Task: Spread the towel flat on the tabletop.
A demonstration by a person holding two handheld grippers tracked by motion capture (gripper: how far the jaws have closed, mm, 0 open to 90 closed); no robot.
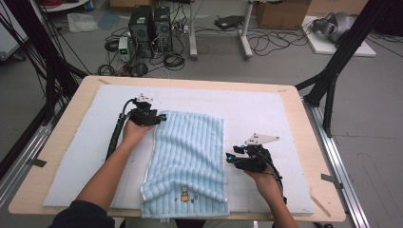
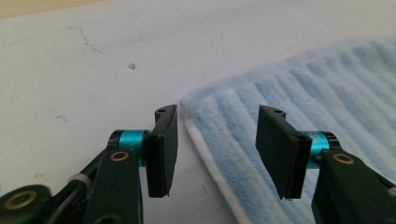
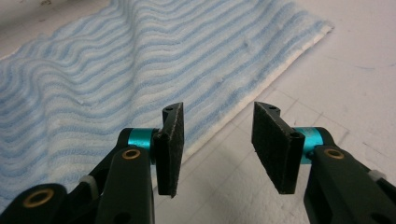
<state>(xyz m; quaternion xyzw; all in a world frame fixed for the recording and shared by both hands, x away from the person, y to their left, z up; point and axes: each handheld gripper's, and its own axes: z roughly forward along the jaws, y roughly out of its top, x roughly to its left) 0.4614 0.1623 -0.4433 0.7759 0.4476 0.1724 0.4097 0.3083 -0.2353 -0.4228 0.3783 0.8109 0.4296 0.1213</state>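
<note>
Your left tool [image 2: 212, 149] has its jaws standing apart with nothing pressed between them. They straddle the far left corner of the blue striped towel [image 2: 299, 93]: one pad rests over the white mat [image 2: 93, 56] just off the towel's edge, the other hangs over the towel's plush ribs. The towel's white hem runs between the two pads, so the corner is lined up but not gripped.

Your right tool [image 3: 217, 144] also holds nothing, and its jaws stand moderately wide. It sits just off the towel's right edge, near that edge's middle. One pad is at the hem, the other is over bare mat. From the right gripper view the towel surface ripples away from the tool in soft waves.

Seen from the high view, the towel [image 1: 187, 156] lies roughly in the middle of the mat on the wooden tabletop [image 1: 57, 142]. It seems to be folded to a tall rectangle, with its near end reaching the tabletop's front edge. A small embroidered figure [image 1: 184, 194] shows near that front end. Your left tool [image 1: 159, 117] is at the towel's far left corner and your right tool [image 1: 229, 157] is beside the towel's right edge.

The work looks like folding the towel, and the step in hand appears to be taking a fresh hold. The next move likely calls for you to lower the left tool so both pads bracket the corner, then close on it. The right tool likely needs to slide onto the hem before it grips.
</note>
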